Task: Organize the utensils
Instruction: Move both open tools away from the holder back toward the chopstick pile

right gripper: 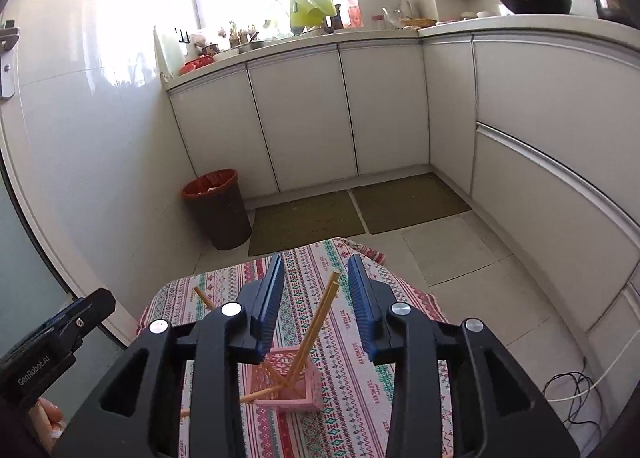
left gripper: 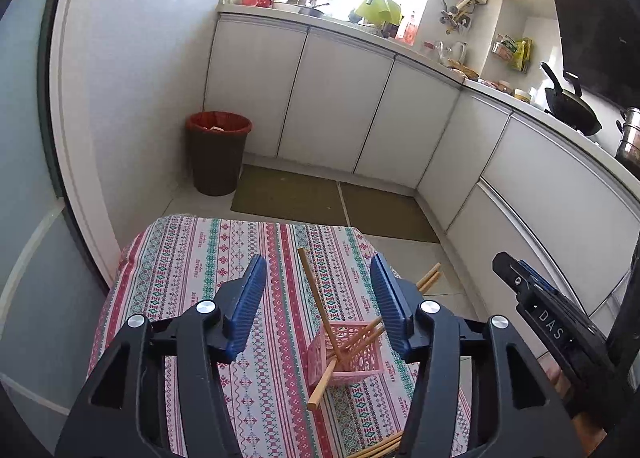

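A small pink lattice basket (left gripper: 352,362) (right gripper: 296,398) stands on the table's patterned cloth (left gripper: 192,258). Several wooden chopsticks lean out of it. One chopstick (left gripper: 316,298) tilts up and left, and a pair (left gripper: 366,332) (right gripper: 320,318) tilts right. Another chopstick (left gripper: 318,390) pokes through the basket's side onto the cloth. More chopsticks (left gripper: 380,448) lie at the near table edge. My left gripper (left gripper: 318,266) hovers open above the basket, touching nothing. My right gripper (right gripper: 316,264) is open too, with the leaning pair between its pads (right gripper: 272,298) and a gap on both sides.
Beyond the table's far edge lie the tiled floor, two brown mats (left gripper: 288,194) and a dark bin with a red liner (left gripper: 218,154). White cabinets (right gripper: 304,118) with a cluttered counter line the back and right. A cable (right gripper: 572,390) lies on the floor at right.
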`<state>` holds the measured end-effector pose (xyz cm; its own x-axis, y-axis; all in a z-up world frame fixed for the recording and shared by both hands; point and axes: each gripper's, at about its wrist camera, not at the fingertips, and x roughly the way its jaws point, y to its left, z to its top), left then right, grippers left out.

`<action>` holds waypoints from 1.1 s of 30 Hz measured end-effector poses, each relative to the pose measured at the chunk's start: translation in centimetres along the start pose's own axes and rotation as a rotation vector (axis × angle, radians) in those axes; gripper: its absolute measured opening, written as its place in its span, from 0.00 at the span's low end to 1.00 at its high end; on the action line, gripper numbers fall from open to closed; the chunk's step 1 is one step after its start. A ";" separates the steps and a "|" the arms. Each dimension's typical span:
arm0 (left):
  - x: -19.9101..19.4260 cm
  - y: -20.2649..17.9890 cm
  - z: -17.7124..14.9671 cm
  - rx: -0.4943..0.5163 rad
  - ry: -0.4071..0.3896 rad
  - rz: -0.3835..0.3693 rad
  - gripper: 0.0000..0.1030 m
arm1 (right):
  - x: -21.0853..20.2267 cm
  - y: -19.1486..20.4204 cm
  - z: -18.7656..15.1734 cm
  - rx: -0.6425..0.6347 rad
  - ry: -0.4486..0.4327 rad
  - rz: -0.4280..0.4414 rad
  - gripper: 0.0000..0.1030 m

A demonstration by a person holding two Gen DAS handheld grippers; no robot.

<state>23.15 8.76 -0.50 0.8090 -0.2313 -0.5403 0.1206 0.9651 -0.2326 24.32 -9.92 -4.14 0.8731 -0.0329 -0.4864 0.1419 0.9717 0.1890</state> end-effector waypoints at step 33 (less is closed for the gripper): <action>-0.1 -7.0 -9.4 0.308 0.233 -0.013 0.93 | -10.0 -9.0 -9.3 0.129 0.137 -0.159 0.92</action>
<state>16.78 0.89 -6.42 0.6579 -0.2312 -0.7168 0.3260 0.9454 -0.0057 10.02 -16.14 -8.90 0.7650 -0.1423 -0.6281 0.3381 0.9188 0.2037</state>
